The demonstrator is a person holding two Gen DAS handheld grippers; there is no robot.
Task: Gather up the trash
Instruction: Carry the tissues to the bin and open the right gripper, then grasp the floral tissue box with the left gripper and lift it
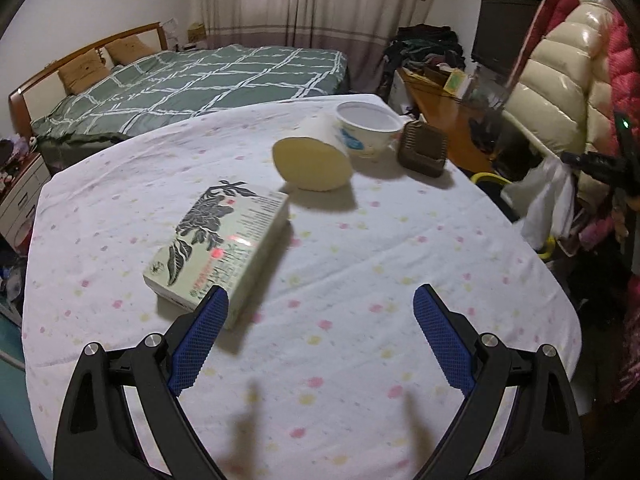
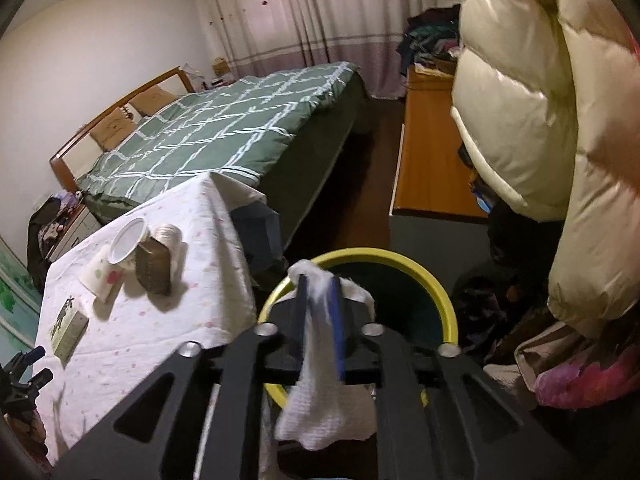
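Tissue (image 2: 320, 360) between right gripper (image 2: 318, 280) fingers, over bin (image 2: 440, 296)

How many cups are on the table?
3: a paper cup tipped on its side, a white cup upright behind it, and a clear cup beside the brown box. Others may be hidden.

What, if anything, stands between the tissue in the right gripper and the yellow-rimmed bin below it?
Nothing visible does. The tissue hangs between the right gripper fingers directly over the open mouth of the bin.
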